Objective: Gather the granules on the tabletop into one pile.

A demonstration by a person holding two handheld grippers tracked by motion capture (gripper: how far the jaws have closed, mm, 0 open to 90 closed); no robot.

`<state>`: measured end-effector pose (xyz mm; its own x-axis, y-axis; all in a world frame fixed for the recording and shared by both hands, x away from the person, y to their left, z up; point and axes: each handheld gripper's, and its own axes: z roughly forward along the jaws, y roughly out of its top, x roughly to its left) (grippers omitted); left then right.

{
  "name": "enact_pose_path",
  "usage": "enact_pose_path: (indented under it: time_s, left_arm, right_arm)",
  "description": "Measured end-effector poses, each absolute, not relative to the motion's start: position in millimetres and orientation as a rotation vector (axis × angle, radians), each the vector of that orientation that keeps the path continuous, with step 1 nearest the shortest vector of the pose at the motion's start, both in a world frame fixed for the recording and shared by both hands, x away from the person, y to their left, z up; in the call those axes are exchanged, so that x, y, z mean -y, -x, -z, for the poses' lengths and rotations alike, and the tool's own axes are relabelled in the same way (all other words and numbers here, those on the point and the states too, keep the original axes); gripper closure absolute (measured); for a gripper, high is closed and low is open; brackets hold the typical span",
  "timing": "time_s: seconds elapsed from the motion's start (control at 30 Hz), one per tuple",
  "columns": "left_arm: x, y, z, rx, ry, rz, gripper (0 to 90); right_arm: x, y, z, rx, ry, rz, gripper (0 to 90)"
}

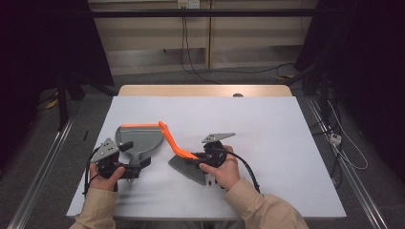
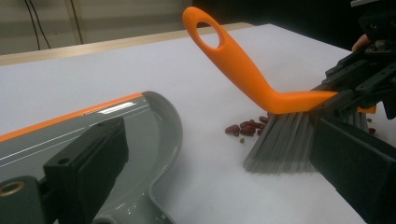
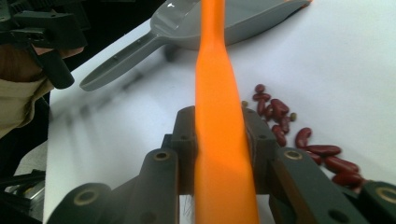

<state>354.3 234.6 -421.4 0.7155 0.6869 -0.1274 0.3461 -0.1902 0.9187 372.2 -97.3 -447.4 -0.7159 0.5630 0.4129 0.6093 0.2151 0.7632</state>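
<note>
A grey dustpan [image 1: 138, 137] with an orange front lip lies flat on the white table [image 1: 272, 129], its handle pointing toward my left gripper [image 1: 135, 165]. That gripper is open, and the dustpan's handle [image 2: 133, 207] lies low between its wide-apart jaws. My right gripper [image 1: 199, 160] is shut on the orange handle [image 3: 223, 140] of a hand brush. The brush's grey bristles [image 2: 282, 142] rest on the table, with its looped end [image 2: 205, 28] raised toward the dustpan. Several red kidney beans [image 2: 245, 129] lie loose beside the bristles, between brush and dustpan.
More beans [image 3: 322, 151] trail along the table to the right of the brush handle in the right gripper view. The table's near edge runs just in front of both forearms. Cables [image 1: 191, 67] cross the floor beyond the far edge.
</note>
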Motion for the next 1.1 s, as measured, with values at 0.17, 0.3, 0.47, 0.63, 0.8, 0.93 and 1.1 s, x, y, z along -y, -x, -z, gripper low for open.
enact_pose_path:
  time_s: [0.17, 0.3, 0.47, 0.63, 0.8, 0.93, 1.1]
  left_arm:
    - [-234, -354, 422, -0.82, -1.796, -0.376, 4.4]
    - [-234, -354, 422, -0.817, -1.796, -0.375, 4.4]
    - [-234, -354, 422, -0.819, -1.796, -0.377, 4.4]
    - [-234, -354, 422, -0.817, -1.796, -0.378, 4.4]
    - [-234, -354, 421, -0.816, -1.795, -0.379, 4.5]
    - [-234, -355, 422, -0.818, -1.799, -0.378, 4.4]
    - [-235, -355, 421, -0.818, -1.793, -0.378, 4.4]
  right_arm:
    - [106, -375, 448, 2.408, 1.194, 1.554, 71.2]
    - [113, -377, 447, 2.417, 1.22, 1.557, 71.2]
    - [119, -379, 446, 2.431, 1.238, 1.56, 71.2]
    - [123, -381, 446, 2.427, 1.262, 1.563, 71.2]
    - [126, -382, 443, 2.423, 1.261, 1.587, 71.3]
    - [125, -382, 435, 2.363, 1.262, 1.643, 71.2]
    - [108, -388, 429, 2.362, 1.244, 1.669, 71.2]
